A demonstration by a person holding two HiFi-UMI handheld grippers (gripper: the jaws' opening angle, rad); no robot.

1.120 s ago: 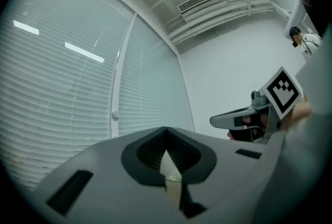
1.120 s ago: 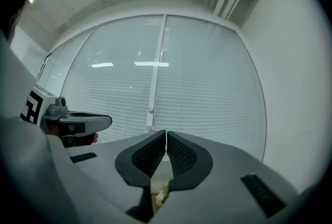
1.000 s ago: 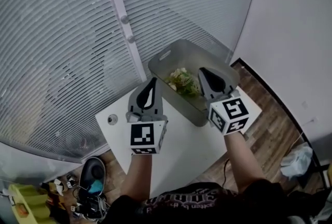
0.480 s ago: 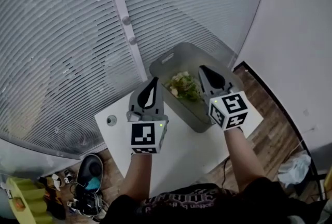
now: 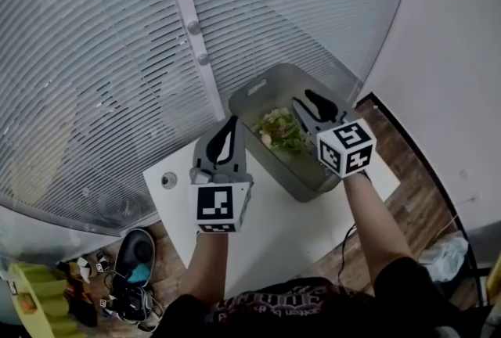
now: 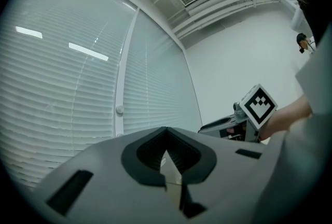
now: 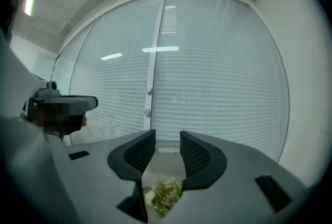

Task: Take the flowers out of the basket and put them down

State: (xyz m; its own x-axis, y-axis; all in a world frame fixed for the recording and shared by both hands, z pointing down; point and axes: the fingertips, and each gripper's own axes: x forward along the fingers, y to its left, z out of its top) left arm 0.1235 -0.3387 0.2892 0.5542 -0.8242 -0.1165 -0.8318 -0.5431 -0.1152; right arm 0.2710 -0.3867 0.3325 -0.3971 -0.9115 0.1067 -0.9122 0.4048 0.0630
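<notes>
A grey basket (image 5: 262,90) stands at the far right of a white table (image 5: 266,227). A bunch of green and cream flowers (image 5: 279,131) lies inside it. My right gripper (image 5: 308,103) hovers over the basket's right side, just right of the flowers. Its jaws are opening and hold nothing. In the right gripper view the flowers (image 7: 163,194) show below the gap of the right gripper (image 7: 167,148), with the basket's far wall (image 7: 165,163) beyond. My left gripper (image 5: 226,127) is shut and empty above the table, left of the basket. Its closed tips (image 6: 166,153) point at the blinds.
Slatted window blinds with a white mullion (image 5: 188,31) rise right behind the table. A small round disc (image 5: 170,180) lies near the table's left edge. Cluttered items and a dark bag (image 5: 139,257) sit on the floor at lower left. Wooden floor (image 5: 423,180) shows at right.
My right gripper has moved forward over the basket and its jaws have parted. The left gripper has stayed where it was.
</notes>
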